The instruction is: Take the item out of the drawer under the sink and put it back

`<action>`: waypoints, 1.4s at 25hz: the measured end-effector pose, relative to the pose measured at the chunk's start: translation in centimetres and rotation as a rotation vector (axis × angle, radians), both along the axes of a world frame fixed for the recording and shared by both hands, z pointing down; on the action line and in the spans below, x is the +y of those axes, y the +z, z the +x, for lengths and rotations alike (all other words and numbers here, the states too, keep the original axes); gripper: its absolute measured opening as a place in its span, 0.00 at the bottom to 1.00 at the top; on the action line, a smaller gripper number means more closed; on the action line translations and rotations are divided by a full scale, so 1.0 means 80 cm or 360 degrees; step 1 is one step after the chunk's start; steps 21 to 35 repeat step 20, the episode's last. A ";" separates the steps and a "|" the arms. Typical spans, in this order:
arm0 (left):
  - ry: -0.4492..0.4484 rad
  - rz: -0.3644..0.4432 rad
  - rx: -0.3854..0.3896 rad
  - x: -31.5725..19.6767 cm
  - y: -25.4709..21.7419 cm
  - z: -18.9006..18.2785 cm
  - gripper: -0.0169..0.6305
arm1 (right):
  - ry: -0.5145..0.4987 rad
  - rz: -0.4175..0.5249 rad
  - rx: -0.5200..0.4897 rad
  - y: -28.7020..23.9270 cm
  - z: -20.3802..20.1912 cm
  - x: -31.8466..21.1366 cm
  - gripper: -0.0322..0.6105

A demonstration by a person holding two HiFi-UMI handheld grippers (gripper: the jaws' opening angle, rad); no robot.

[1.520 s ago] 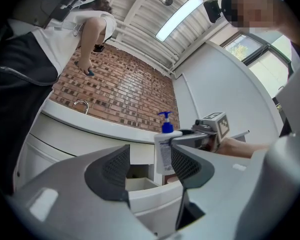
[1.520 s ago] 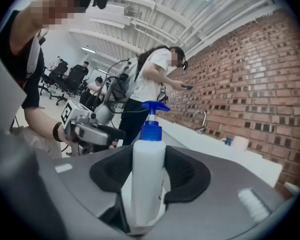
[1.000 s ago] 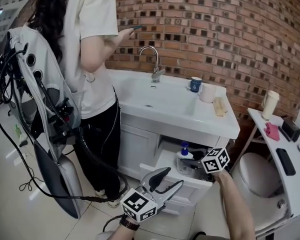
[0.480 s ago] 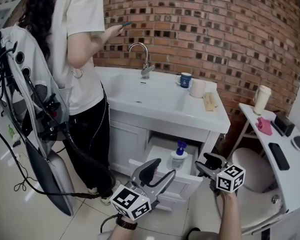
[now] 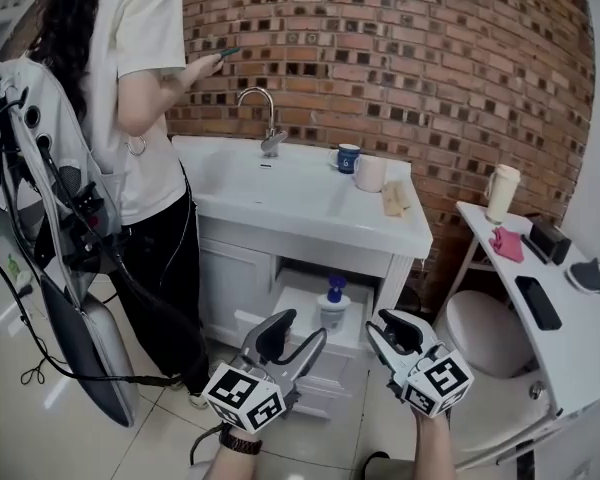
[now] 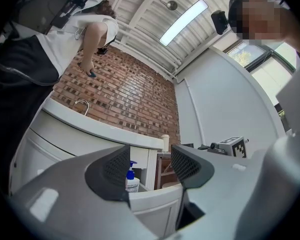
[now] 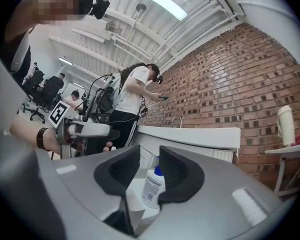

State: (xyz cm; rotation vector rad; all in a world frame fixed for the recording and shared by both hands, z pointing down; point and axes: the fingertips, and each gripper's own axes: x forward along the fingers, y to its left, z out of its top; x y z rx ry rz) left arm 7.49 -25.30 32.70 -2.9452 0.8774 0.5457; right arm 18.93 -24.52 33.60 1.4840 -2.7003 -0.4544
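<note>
A white pump bottle with a blue top [image 5: 331, 306] stands in the open drawer [image 5: 298, 308] under the white sink [image 5: 280, 193]. Both grippers hang in front of the drawer, clear of the bottle. My left gripper [image 5: 292, 340] is open and empty; in the left gripper view [image 6: 150, 156] the bottle [image 6: 132, 181] shows far off between its jaws. My right gripper [image 5: 392, 330] holds nothing. Its jaws are closing, with a narrow gap left in the right gripper view [image 7: 149, 156]. The bottle [image 7: 151, 186] shows beyond that gap, untouched.
A person in a white T-shirt [image 5: 130, 108] stands at the sink's left with a cabled rig [image 5: 60, 218] behind. A faucet [image 5: 265, 118] and mugs [image 5: 350, 158] sit on the sink. A toilet [image 5: 475, 333] and a side table [image 5: 540, 348] stand at the right.
My right gripper has pulled back out of the drawer toward me, opened wide, then narrowed its jaws. The bottle stays in the drawer. The left gripper has barely moved.
</note>
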 end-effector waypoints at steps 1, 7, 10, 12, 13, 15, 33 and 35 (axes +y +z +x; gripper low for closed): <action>-0.0005 0.0011 -0.0008 0.003 -0.001 0.000 0.43 | -0.0003 0.0008 0.0010 0.000 -0.003 0.002 0.24; -0.0011 0.0012 -0.0022 0.012 0.000 -0.001 0.42 | -0.0018 0.0026 0.0055 0.004 -0.017 0.007 0.23; -0.0016 0.0008 -0.0029 0.014 0.002 0.001 0.42 | -0.0017 0.0030 0.0056 0.006 -0.017 0.008 0.23; -0.0020 0.0002 -0.0036 0.015 0.003 0.002 0.42 | -0.0016 0.0028 0.0047 0.007 -0.015 0.010 0.23; -0.0020 -0.0002 -0.0038 0.016 0.004 0.003 0.42 | -0.0017 0.0025 0.0043 0.007 -0.015 0.010 0.23; -0.0017 -0.0008 -0.0043 0.018 0.006 0.005 0.42 | -0.0026 0.0020 0.0037 0.008 -0.016 0.012 0.22; 0.0007 -0.0017 -0.0082 0.025 0.017 0.012 0.42 | -0.0052 0.0003 0.0038 0.016 -0.019 0.018 0.22; 0.0007 -0.0017 -0.0082 0.025 0.017 0.012 0.42 | -0.0052 0.0003 0.0038 0.016 -0.019 0.018 0.22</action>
